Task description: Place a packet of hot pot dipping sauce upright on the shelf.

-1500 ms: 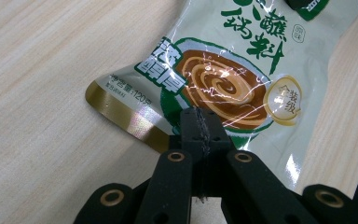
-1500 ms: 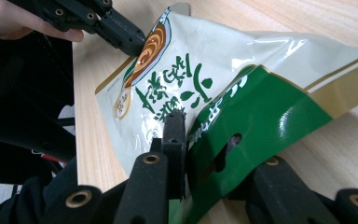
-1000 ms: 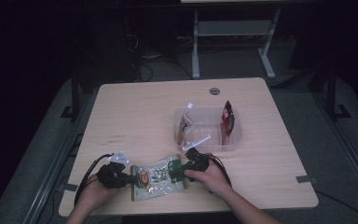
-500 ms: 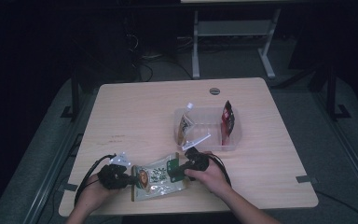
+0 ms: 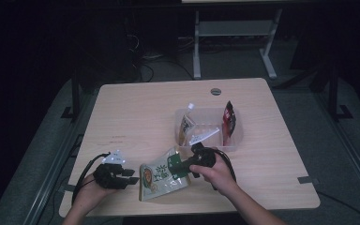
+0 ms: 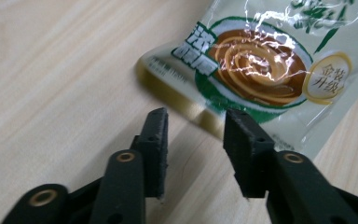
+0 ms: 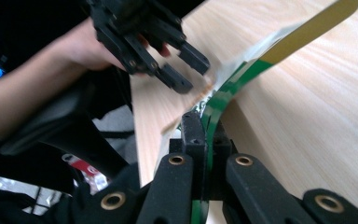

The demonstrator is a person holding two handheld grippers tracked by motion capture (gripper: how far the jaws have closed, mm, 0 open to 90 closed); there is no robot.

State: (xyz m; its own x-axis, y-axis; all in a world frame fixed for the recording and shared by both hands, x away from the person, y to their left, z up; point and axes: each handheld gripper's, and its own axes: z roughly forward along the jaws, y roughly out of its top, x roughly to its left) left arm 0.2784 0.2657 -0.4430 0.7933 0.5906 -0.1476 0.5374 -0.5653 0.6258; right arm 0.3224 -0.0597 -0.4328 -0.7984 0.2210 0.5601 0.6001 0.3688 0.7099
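Observation:
A green-and-white snack packet (image 5: 159,176) with a brown swirl picture (image 6: 261,60) lies near the table's front edge. Its right end is lifted off the wood. My right gripper (image 5: 176,167) is shut on that end, and the packet's edge (image 7: 242,77) runs out from between the pressed jaws (image 7: 205,123). My left gripper (image 5: 132,177) sits just left of the packet. Its jaws have just been opening and now stand apart (image 6: 193,121), with the packet's corner just beyond the tips and no pad touching it. The right gripper view also shows the left gripper (image 7: 186,65) open beside the packet.
A clear plastic tray (image 5: 232,143) stands behind the right hand and holds a white spouted pouch (image 5: 186,123) and a red-and-black packet (image 5: 228,119). A round cable hole (image 5: 216,91) is at the table's far edge. Bare wood lies to the left and far left.
The left gripper has opened and let go of the packet's left end. The right gripper has risen a little, tilting the packet up at its end.

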